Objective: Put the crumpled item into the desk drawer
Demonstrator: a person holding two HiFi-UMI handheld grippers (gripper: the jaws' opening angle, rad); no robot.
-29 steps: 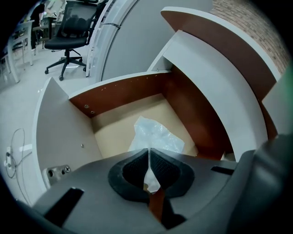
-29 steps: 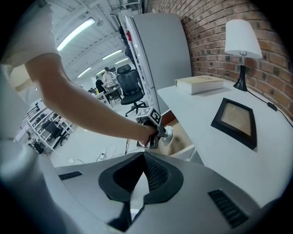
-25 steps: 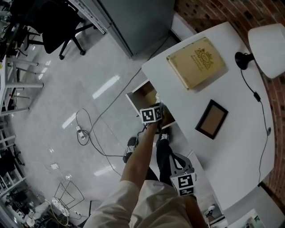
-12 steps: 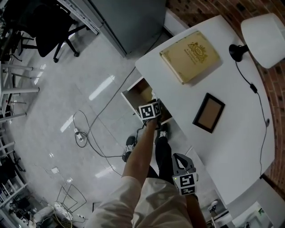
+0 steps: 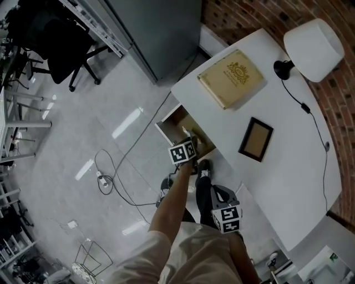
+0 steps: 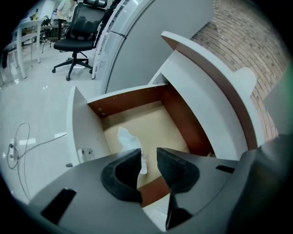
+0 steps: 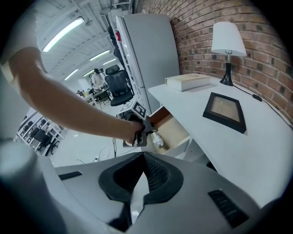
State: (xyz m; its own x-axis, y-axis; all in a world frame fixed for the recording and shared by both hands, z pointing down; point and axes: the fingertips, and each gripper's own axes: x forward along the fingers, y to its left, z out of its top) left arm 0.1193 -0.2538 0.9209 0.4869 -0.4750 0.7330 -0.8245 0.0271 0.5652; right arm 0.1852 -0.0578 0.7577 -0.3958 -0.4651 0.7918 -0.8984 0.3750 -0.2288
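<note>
Now the crumpled item (image 6: pixel 129 141) lies in the open drawer (image 6: pixel 132 98); left tool (image 6: pixel 148 154) just spread, empty.

crumpled item (image 6: pixel 129 141) in drawer (image 6: pixel 84 130), book (image 5: pixel 231 78) & frame (image 5: pixel 255 138) on desk (image 5: pixel 291 172)

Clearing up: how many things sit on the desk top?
3: a gold book at the far end, a dark picture frame midway, a white lamp by the brick wall. None seems hidden.

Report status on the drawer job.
Left tool just opened, empty. Right tool shut, empty. Crumpled paper lying in open drawer. Nothing in the way.
</note>
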